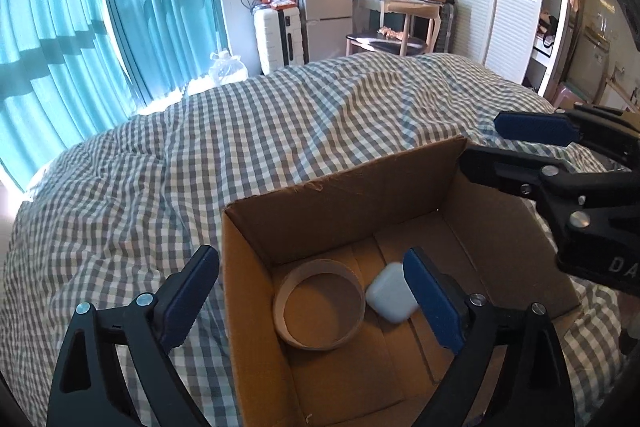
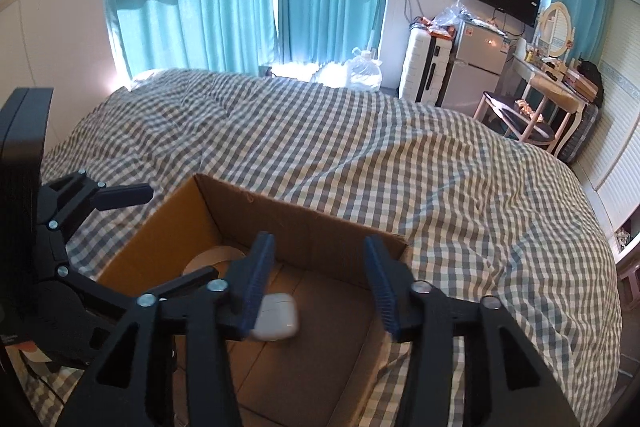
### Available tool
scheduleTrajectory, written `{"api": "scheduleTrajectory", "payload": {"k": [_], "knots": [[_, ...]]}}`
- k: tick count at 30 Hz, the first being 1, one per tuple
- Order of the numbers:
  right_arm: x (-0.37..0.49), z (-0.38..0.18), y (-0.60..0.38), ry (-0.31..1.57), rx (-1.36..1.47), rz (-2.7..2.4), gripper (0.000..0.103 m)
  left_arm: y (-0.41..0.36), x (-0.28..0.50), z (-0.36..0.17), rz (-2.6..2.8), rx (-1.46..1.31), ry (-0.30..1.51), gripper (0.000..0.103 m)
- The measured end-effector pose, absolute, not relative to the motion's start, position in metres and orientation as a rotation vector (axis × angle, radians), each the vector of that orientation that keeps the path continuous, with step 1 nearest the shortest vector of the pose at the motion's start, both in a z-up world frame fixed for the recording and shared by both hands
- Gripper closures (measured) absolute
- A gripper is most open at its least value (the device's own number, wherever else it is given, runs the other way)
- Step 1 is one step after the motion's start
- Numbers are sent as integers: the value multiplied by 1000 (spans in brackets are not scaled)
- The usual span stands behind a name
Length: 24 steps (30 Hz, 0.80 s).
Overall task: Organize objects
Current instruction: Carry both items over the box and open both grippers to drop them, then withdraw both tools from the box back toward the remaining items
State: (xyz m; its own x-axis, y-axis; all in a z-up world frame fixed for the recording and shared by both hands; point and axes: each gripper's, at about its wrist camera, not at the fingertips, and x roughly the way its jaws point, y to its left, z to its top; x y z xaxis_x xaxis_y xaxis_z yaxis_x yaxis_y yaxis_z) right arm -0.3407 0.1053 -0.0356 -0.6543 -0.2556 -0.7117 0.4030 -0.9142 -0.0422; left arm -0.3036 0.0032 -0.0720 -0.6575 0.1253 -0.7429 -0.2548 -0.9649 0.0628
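Sitting on the checked bedspread [image 1: 200,147], an open cardboard box [image 1: 340,195] held two things on its floor: a tan cardboard ring [image 1: 320,307] lying flat, and a small white earbud case [image 1: 388,293] just beside it, to its right in the left wrist view. The left gripper [image 1: 312,303] straddled the box's near left wall, its jaws spread wide and holding nothing. The right gripper [image 2: 320,287] hung over the box with jaws parted and empty, the white case [image 2: 276,317] lying loose on the floor below its left finger.
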Motion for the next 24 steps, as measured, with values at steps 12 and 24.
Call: {"api": "scheduleTrajectory", "payload": {"k": [12, 24], "knots": [[-265, 57, 133, 229, 857, -2639, 38, -4, -235, 23, 2864, -981, 188, 7], [-145, 135, 155, 259, 655, -2728, 33, -13, -137, 96, 2966, -826, 181, 3]]}}
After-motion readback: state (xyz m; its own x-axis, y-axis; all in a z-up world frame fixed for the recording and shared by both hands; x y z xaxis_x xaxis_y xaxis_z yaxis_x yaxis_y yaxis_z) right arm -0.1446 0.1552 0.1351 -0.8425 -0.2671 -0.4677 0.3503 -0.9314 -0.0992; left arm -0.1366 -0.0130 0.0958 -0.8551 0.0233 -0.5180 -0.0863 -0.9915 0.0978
